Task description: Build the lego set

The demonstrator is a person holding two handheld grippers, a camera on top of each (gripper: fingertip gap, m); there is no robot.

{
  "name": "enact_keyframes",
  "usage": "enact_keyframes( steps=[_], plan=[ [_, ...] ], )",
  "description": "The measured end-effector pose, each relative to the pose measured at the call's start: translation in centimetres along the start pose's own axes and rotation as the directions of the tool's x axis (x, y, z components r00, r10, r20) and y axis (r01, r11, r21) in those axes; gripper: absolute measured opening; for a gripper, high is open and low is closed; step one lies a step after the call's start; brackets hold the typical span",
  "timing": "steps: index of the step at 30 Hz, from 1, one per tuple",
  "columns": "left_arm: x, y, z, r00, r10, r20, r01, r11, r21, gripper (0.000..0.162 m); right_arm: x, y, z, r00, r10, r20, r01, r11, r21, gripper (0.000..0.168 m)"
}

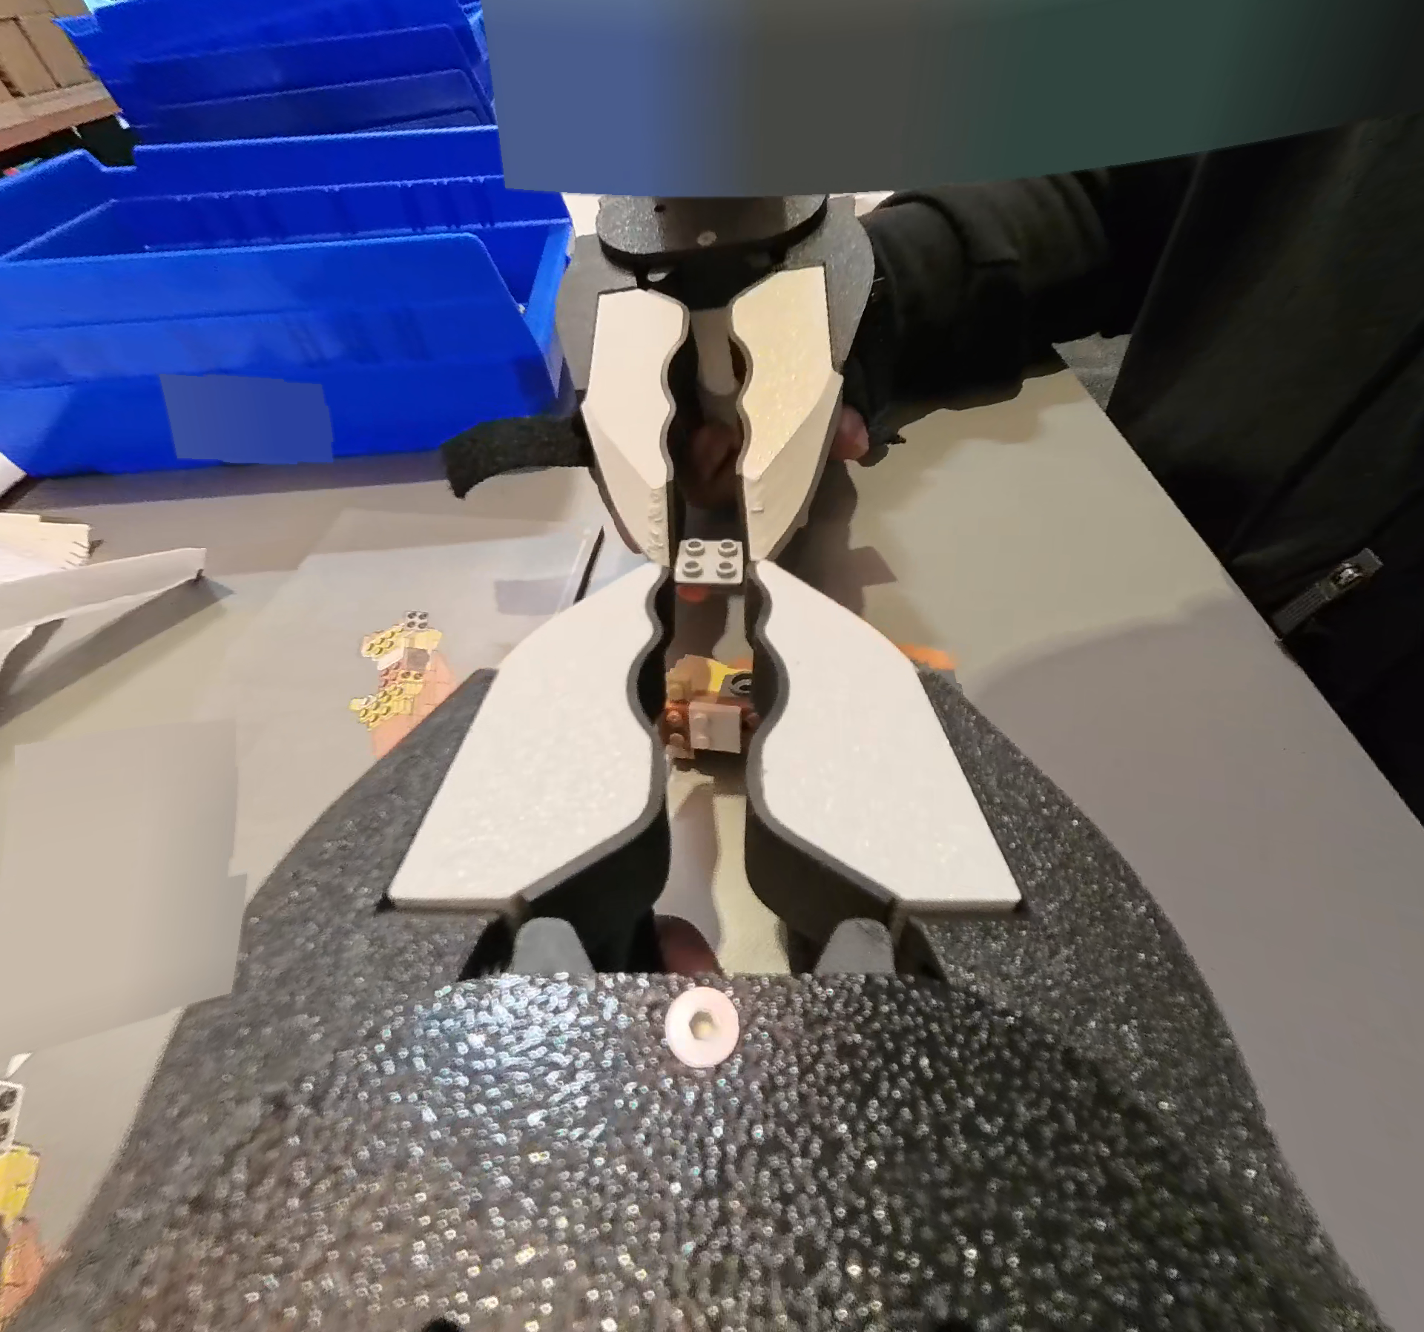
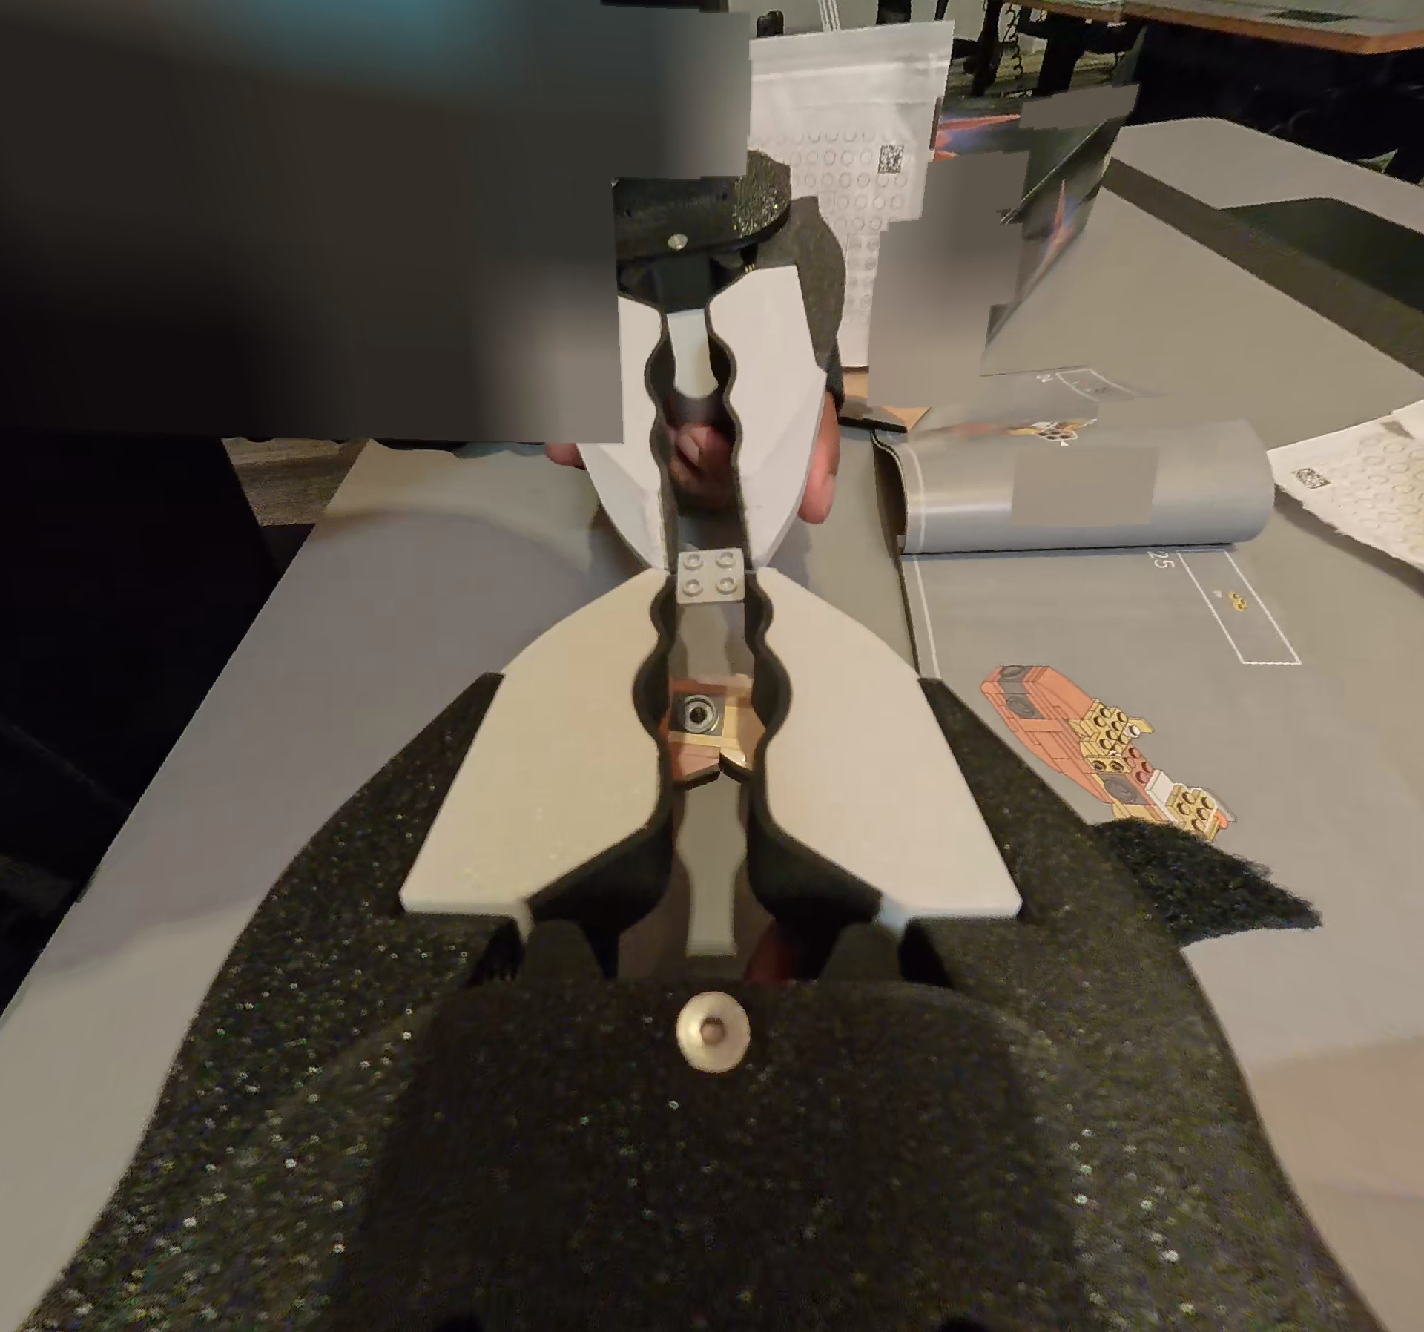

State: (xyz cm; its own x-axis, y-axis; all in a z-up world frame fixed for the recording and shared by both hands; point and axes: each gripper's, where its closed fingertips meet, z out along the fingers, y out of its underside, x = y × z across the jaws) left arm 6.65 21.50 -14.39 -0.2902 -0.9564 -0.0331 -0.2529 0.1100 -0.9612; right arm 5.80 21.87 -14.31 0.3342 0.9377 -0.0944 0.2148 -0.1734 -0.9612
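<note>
My left gripper (image 1: 709, 586) and my right gripper (image 2: 713, 586) meet tip to tip above the table (image 2: 231, 678). Between the four tips sits a grey plate (image 1: 710, 560) with four studs. Both grippers are almost closed on it, but I cannot tell which one really holds it. Under my left tips a small brown and tan model (image 1: 705, 709) is visible through the gap. To the right of my right gripper lies the instruction booklet (image 2: 1079, 640) with a picture of the model.
</note>
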Motion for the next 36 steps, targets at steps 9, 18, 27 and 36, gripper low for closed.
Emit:
enact_keyframes(
  steps=[9, 18, 27, 36],
  plan=[
    [-0.2, 0.4, -0.1, 1.0, 0.021, -0.001, -0.021, 1.0, -0.009, 0.015, 0.1, 0.5, 0.1, 0.998, 0.055, -0.004, -0.055, 0.998, -0.028, 0.021],
    [-2.0, 3.3, -0.7, 0.999, 0.022, 0.045, -0.014, 0.985, -0.173, 0.016, 1.5, 4.0, -0.6, 0.988, 0.139, -0.071, -0.152, 0.963, -0.221, 0.012],
    [-2.2, 3.9, -0.4, 0.998, -0.014, 0.054, 0.025, 0.977, -0.214, 0.015, 2.3, 5.0, -0.9, 0.91, -0.393, -0.131, 0.336, 0.886, -0.318, 0.0],
    [-1.8, 3.7, -0.4, 0.995, -0.099, 0.014, 0.1, 0.974, -0.204, 0.016, 1.9, 4.2, -0.9, 0.702, -0.695, -0.157, 0.651, 0.715, -0.254, 0.001]
  ],
)
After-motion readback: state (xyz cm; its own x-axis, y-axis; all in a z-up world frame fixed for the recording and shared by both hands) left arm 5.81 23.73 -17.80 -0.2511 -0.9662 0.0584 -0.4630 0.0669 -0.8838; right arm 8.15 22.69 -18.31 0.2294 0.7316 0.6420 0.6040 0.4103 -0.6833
